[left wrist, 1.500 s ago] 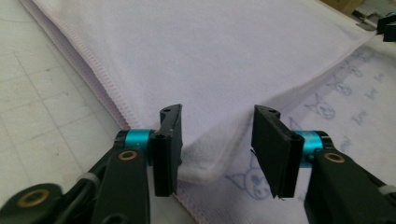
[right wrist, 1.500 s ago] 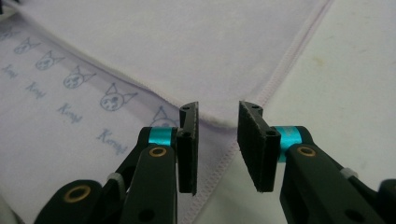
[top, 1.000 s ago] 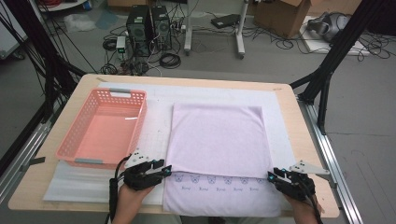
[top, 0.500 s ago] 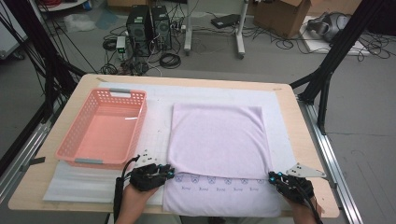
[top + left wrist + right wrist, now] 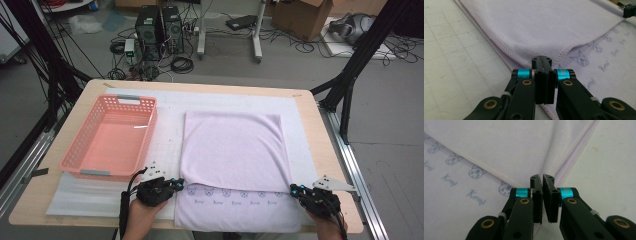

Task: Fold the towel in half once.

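With both tongs, left and right, clamped on the towel's folded-over corners, another fold looks ready.

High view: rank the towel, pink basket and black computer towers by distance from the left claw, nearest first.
1. Towel, at the left claw, to its right.
2. Pink basket, just beyond it, left side.
3. Computer towers, on the floor past the table.

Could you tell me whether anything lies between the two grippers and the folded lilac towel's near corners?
Nothing visible does. The left gripper has just closed at the near left corner of the lilac terry towel, and the right gripper at the near right corner. The pink plastic basket sits apart, to the left.
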Available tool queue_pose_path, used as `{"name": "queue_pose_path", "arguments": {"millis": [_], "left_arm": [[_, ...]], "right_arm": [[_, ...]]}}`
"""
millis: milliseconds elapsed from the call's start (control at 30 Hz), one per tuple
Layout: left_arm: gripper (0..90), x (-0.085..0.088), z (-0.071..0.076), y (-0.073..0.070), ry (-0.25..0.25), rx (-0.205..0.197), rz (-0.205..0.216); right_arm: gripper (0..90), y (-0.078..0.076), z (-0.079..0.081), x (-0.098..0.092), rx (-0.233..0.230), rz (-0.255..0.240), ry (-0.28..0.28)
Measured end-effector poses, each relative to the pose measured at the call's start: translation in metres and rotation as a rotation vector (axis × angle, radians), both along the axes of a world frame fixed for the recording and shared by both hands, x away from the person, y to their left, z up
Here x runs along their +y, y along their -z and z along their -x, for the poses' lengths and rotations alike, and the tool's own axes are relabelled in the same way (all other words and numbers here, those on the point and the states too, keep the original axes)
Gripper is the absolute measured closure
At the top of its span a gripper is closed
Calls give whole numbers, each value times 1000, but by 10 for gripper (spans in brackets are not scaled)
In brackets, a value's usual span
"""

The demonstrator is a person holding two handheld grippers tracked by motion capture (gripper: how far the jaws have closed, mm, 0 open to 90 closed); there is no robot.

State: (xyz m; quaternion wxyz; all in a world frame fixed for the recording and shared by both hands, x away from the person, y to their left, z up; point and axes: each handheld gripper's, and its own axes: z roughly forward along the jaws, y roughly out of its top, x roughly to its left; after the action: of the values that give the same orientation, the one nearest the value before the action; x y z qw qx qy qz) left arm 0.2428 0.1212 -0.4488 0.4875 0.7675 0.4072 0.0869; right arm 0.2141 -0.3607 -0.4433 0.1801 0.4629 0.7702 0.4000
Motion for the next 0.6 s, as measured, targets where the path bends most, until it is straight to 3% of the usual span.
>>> {"name": "queue_pose_path", "arguments": {"millis": [67, 133, 233, 300, 433, 533, 600], "left_arm": [[897, 0, 1, -1, -7, -3, 4], [893, 1, 2, -2, -26, -30, 6], [621, 0, 2, -4, -65, -40, 19], [565, -1, 0, -3, -64, -30, 7], [546, -12, -4, 2, -51, -6, -38], [554, -22, -6, 2, -44, -21, -99], [604, -28, -6, 2, -45, -36, -145]], "right_arm": [[860, 0, 1, -1, -1, -3, 0], [860, 1, 0, -1, 1, -4, -2], [860, 2, 0, 0, 8, 5, -8], [860, 2, -1, 0, 11, 0, -9], [860, 3, -2, 0, 15, 4, -13], [860, 3, -2, 1, 15, 8, -11], [860, 3, -2, 1, 18, 8, -11]]}}
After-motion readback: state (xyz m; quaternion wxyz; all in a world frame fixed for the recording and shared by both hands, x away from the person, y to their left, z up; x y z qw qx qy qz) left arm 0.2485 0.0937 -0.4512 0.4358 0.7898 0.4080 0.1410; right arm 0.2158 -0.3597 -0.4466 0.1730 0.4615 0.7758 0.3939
